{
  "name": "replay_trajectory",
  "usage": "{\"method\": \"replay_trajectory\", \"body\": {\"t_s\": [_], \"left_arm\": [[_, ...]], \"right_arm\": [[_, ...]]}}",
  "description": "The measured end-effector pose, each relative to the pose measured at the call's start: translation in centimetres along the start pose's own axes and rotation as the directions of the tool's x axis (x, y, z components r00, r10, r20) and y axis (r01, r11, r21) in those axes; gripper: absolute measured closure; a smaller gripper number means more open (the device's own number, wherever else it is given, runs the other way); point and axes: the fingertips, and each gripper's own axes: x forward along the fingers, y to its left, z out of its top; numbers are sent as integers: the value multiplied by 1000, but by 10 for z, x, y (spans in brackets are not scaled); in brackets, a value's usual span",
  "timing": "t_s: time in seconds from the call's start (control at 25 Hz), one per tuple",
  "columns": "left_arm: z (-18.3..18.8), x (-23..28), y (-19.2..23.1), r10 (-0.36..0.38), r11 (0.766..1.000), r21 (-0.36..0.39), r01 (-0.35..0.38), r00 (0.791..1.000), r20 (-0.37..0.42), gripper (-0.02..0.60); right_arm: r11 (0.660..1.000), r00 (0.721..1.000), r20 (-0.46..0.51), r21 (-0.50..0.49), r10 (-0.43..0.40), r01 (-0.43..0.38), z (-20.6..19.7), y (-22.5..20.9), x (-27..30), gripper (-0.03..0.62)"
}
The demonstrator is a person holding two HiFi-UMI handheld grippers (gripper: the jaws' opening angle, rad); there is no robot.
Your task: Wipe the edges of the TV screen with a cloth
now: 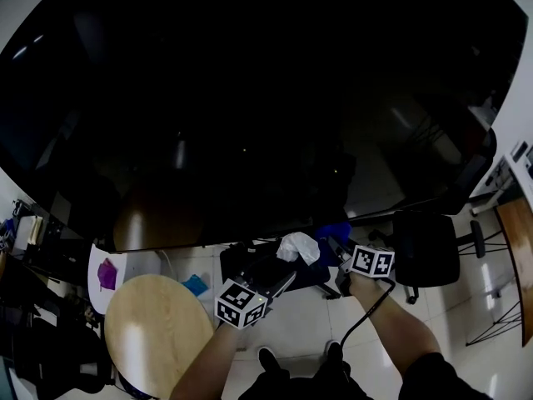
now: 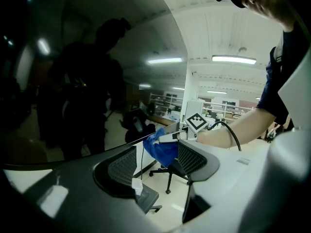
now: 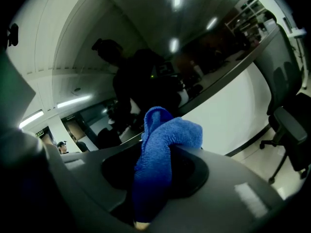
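Here, cloth inside right hand-held gripper.

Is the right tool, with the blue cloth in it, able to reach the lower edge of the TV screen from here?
Probably yes. The right tool grips the blue cloth just below the lower edge of the TV screen, and nothing shows between them. The left tool is open, aside.

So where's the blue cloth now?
The blue cloth is in the right gripper, right of centre in the head view, by the bottom of the TV screen.
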Motion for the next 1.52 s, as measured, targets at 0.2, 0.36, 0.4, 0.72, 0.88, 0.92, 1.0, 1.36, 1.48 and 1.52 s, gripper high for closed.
{"method": "replay_trajectory", "body": {"t_s": [0.2, 0.36, 0.4, 0.72, 0.88, 0.92, 1.0, 1.36, 1.48, 1.52], "left_arm": [[-9, -36, 21, -34, 999, 17, 34, 999, -19, 327], [-16, -54, 32, -26, 1000, 8, 26, 999, -21, 327], [-18, -58, 34, -20, 1000, 4, 20, 1000, -24, 327], [-30, -80, 35, 43, 999, -19, -43, 999, -25, 327], [-36, -86, 34, 72, 997, -30, -72, 997, -25, 327], [-38, -89, 32, 74, 997, -33, -75, 997, -27, 327], [-41, -94, 30, 80, 996, -34, -81, 996, -30, 327], [-41, -103, 34, 76, 997, -16, -76, 997, -20, 327], [-39, -113, 39, 69, 998, -12, -69, 998, -10, 327], [-39, -118, 41, 66, 998, -9, -66, 998, -8, 327]], "right_arm": [[1000, 999, 36, 12, -8, 8, -20, 32, 19, 457], [1000, 999, 49, 21, -5, 4, -29, 46, 31, 457], [1000, 999, 47, 24, -1, 0, -31, 49, 34, 457], [999, 999, 29, 18, 30, -31, -39, 56, 49, 457], [999, 999, 39, 29, 35, -36, -39, 57, 53, 457], [999, 999, 41, 35, 36, -37, -41, 58, 53, 457], [999, 999, 36, 36, 38, -39, -45, 61, 53, 457], [996, 998, 29, 73, 53, -55, -59, 83, 71, 457], [994, 997, 51, 95, 52, -57, -62, 90, 73, 458], [994, 997, 50, 83, 60, -64, -65, 96, 75, 458]]}}
